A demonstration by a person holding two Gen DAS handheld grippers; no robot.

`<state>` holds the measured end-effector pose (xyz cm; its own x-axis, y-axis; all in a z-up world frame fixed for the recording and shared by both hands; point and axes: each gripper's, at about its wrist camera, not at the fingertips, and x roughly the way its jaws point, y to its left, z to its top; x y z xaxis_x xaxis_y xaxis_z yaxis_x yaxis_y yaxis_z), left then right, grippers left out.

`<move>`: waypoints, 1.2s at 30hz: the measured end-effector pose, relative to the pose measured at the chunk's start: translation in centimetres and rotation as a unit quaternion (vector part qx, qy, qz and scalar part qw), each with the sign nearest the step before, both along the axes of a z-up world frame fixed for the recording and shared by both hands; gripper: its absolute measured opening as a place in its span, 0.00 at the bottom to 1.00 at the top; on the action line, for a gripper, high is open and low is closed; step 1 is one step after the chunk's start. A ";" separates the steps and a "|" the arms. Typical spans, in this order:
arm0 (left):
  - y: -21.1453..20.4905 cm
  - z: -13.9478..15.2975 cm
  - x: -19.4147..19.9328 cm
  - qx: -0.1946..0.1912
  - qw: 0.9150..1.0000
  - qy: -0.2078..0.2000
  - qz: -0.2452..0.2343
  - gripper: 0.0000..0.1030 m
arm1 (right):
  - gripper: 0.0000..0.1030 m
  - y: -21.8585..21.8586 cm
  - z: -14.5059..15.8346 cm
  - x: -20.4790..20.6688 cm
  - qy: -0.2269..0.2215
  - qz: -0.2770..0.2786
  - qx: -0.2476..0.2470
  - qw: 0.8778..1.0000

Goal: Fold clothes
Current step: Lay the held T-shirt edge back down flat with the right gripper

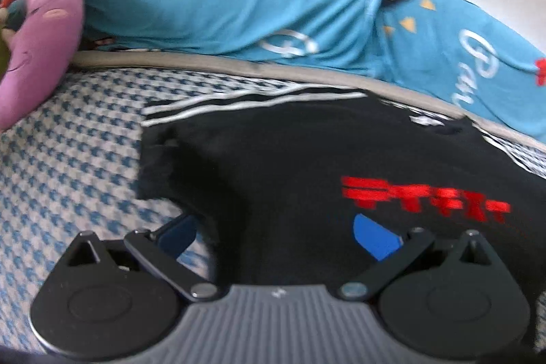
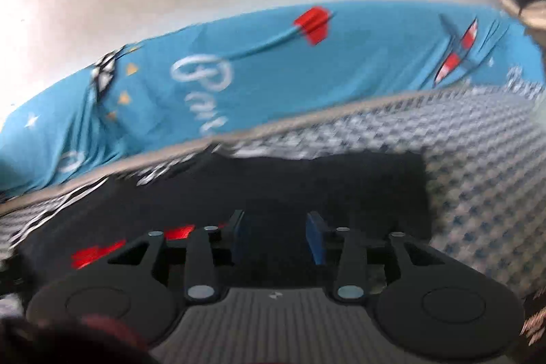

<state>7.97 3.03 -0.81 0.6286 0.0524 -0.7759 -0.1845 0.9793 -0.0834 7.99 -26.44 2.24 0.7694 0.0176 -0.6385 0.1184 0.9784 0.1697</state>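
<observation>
Black garment [image 1: 290,159], red print blurred and unreadable, spread on checked bedcover [image 1: 68,159], near edge hidden beneath left gripper [image 1: 276,234] and right gripper [image 2: 278,237], both spread, empty.

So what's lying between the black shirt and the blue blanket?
In the left wrist view, a grey band of the bed edge and a checked cover strip separate the black shirt from the blue blanket.

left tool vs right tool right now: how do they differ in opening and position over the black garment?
The left tool is spread wide; the right tool is open more narrowly, pads near parallel. The left tool sits at the black garment's left edge, one pad over the checked bedcover; the right tool sits over the garment, nearer its right edge. Shared: both open, blue pads, holding nothing.
</observation>
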 end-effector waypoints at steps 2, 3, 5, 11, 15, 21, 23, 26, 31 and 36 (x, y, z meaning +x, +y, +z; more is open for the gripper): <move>-1.4 0.2 0.1 0.009 1.000 -0.001 -0.015 1.00 | 0.38 0.8 -0.2 -1.1 0.020 0.013 0.020 1.000; -2.1 0.3 0.0 0.015 1.000 -0.002 -0.022 1.00 | 0.38 1.2 -0.3 -1.8 0.025 0.023 0.024 0.999; -3.3 0.4 0.0 0.023 0.999 -0.003 -0.035 1.00 | 0.38 1.9 -0.4 -3.2 0.036 0.042 0.032 0.998; -6.3 0.2 -0.8 0.026 0.997 0.002 -0.069 1.00 | 0.38 2.9 -0.9 -6.8 0.067 0.082 0.053 0.993; -8.3 -0.5 -1.5 0.035 0.995 0.010 -0.095 1.00 | 0.38 2.5 -1.0 -7.7 0.076 0.094 0.058 0.991; -10.2 -1.0 -2.4 0.048 0.992 0.001 -0.120 1.00 | 0.38 1.8 -1.1 -8.9 0.085 0.108 0.063 0.989; -10.5 -1.1 -2.4 0.046 0.991 0.000 -0.124 1.00 | 0.38 1.6 -1.1 -9.3 0.088 0.113 0.064 0.988; -10.9 -1.2 -2.3 0.048 0.991 0.000 -0.125 0.99 | 0.38 1.6 -1.3 -9.3 0.100 0.119 0.067 0.986; -10.7 -1.2 -2.2 0.045 0.992 -0.003 -0.122 0.99 | 0.38 1.4 -1.4 -9.3 0.110 0.132 0.076 0.982; -10.3 -1.1 -2.2 0.043 0.992 -0.006 -0.116 0.95 | 0.39 1.4 -1.5 -9.4 0.109 0.135 0.071 0.982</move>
